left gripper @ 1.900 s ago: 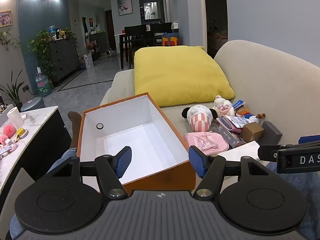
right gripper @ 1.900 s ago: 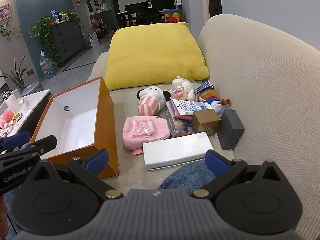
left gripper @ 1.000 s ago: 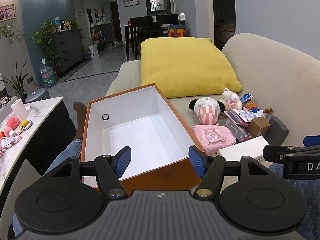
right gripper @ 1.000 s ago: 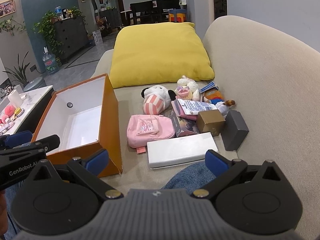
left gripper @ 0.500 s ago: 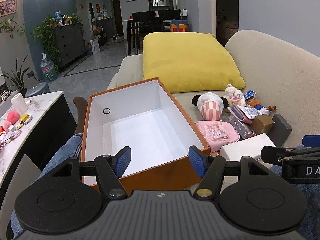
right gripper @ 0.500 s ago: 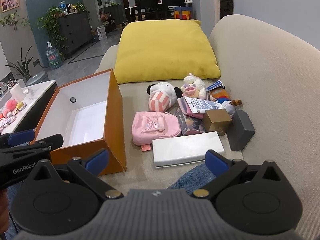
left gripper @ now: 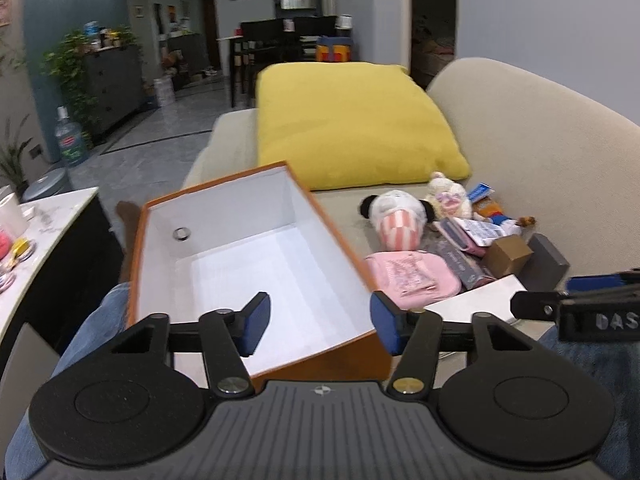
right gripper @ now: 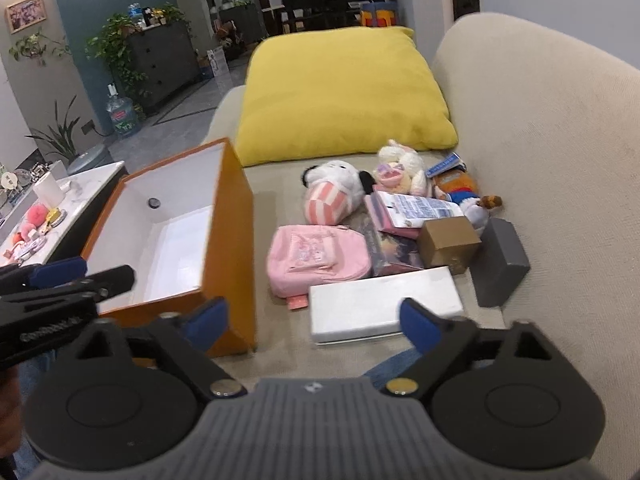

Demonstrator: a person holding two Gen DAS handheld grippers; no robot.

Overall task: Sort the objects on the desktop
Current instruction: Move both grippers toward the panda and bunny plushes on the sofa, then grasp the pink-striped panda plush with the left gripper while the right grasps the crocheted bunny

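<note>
An empty orange box with a white inside point(left gripper: 248, 264) point(right gripper: 176, 236) stands on the beige sofa. Right of it lies a pile: a pink pouch point(right gripper: 316, 258) point(left gripper: 412, 276), a flat white box point(right gripper: 384, 306), a brown cube box point(right gripper: 448, 244), a grey block point(right gripper: 500, 266), a striped plush point(right gripper: 332, 190) and a cream plush point(right gripper: 400, 168). My left gripper point(left gripper: 320, 326) is open and empty over the orange box's near end. My right gripper point(right gripper: 314, 322) is open and empty, just before the white box.
A yellow cushion point(right gripper: 340, 88) lies at the sofa's far end. The sofa back point(right gripper: 552, 168) rises on the right. A marble-topped side table point(right gripper: 60, 208) with small items stands left of the box. My jeans-clad knees point(left gripper: 96, 320) are below.
Both grippers have moved forward toward the sofa seat. The right one has closed in on the white box and pile. Both stay open and empty.
</note>
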